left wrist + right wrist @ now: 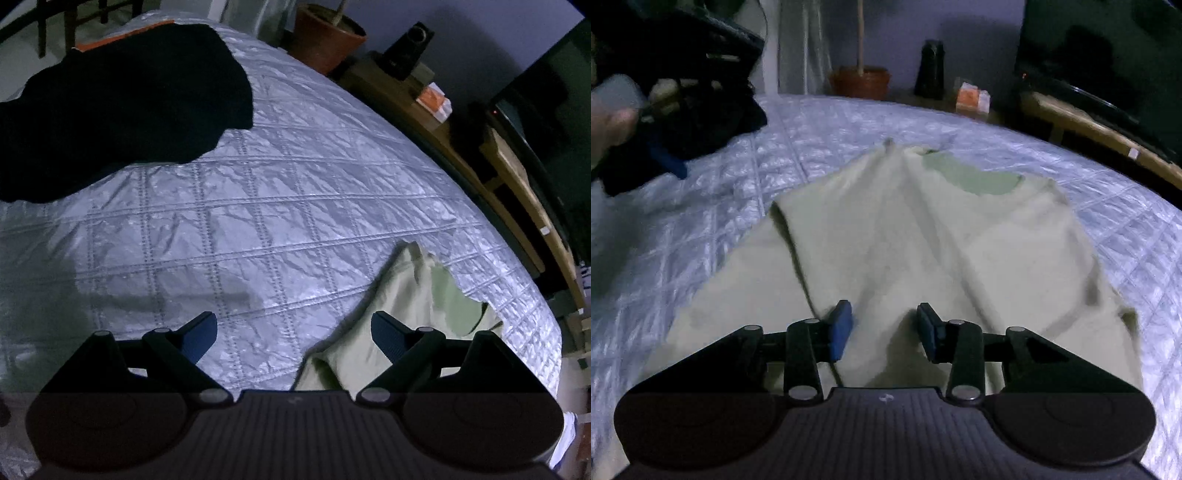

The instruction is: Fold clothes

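Silver quilted bedspread [295,206], potted plant [325,37], television [1108,55]

The left gripper [293,334] points down with its jaws wide apart, holding nothing. The right gripper [884,328] points down too, jaws half apart, not pinching anything.

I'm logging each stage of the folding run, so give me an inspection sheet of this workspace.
Surface: quilted silver bedspread, wrinkled.
Job's things: pale green shirt spread flat, neckline at the far end; black garment in a loose heap further off.
Clutter: nothing seen on the bed besides the clothes.
Grippers: left gripper open above the bedspread, beside the shirt's edge; right gripper open over the shirt, nothing pinched.
Cables: nothing seen.
Surroundings: plant pot, wooden bench, dark screen.
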`<state>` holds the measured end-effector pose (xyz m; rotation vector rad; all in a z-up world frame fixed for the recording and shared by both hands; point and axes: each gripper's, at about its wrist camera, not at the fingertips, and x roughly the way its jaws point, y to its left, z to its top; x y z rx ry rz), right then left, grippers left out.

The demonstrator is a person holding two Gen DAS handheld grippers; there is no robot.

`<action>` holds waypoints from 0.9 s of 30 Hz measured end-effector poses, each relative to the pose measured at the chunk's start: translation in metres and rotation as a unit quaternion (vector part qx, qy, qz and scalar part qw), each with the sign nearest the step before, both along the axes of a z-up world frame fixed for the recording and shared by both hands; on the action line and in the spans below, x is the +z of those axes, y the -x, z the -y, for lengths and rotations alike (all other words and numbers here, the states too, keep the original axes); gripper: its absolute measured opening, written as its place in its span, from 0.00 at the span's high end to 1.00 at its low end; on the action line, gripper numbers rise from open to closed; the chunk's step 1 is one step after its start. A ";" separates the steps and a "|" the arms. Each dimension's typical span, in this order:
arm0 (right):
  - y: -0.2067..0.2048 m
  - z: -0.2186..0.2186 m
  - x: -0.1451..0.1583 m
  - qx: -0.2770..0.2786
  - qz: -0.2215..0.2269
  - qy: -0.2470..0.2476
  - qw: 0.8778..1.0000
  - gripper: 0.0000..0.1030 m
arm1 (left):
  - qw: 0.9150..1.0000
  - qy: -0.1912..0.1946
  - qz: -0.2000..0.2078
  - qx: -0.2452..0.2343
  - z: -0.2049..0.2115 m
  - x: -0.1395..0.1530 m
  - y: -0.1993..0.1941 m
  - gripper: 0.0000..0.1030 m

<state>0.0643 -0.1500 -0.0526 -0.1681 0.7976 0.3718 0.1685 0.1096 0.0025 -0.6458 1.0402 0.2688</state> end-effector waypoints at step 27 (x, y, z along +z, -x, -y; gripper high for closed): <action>-0.024 0.088 0.024 -0.153 0.065 0.029 0.986 0.52 | 0.999 -0.011 -0.012 -0.043 0.025 -0.008 -0.003 0.14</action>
